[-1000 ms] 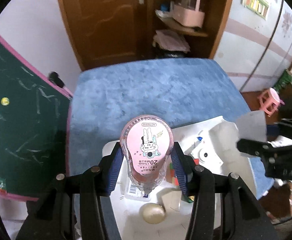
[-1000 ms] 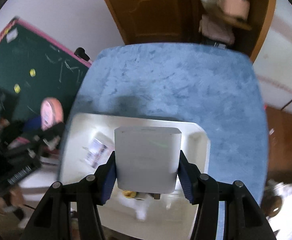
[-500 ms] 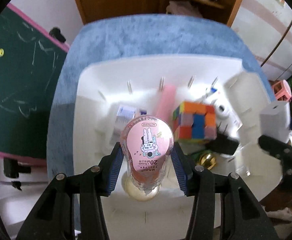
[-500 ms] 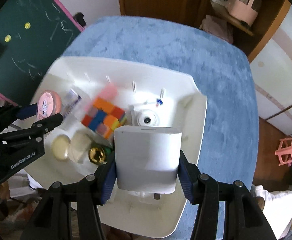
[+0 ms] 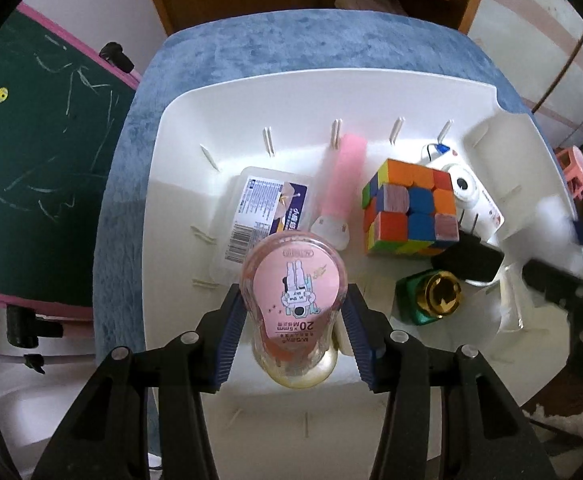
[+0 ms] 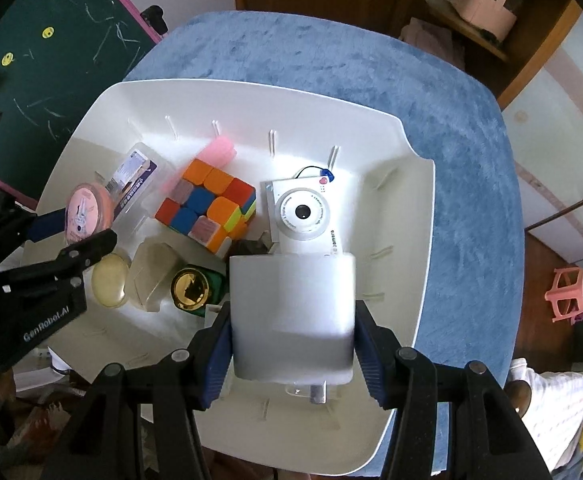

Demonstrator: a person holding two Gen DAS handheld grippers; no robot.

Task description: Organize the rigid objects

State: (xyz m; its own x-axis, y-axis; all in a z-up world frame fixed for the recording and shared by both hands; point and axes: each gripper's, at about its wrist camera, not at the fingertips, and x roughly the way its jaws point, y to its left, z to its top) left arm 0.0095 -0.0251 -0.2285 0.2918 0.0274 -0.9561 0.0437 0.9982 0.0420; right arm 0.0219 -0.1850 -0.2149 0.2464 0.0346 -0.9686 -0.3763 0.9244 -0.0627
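Left gripper [image 5: 294, 316] clamped on pink correction tape dispenser [image 5: 296, 300], held over near-left part of white tray [image 5: 179, 128]. Right gripper [image 6: 293, 344] clamped on white power adapter [image 6: 291, 316], plug prongs pointing toward camera, held over near-right part of tray. Tray sits on blue fuzzy tabletop [image 6: 471, 160]. In tray: Rubik's cube [image 6: 207, 208] center, white toy camera [image 6: 303, 212] just right of cube, pink stick [image 5: 345, 176] left of cube, clear plastic box with label [image 5: 267, 212] beside stick. Green bottle with gold cap [image 5: 431, 296] near cube, toward camera. Pale yellow oval piece [image 6: 109, 280] and clear faceted container [image 6: 153, 276] sit left of bottle in right wrist view.
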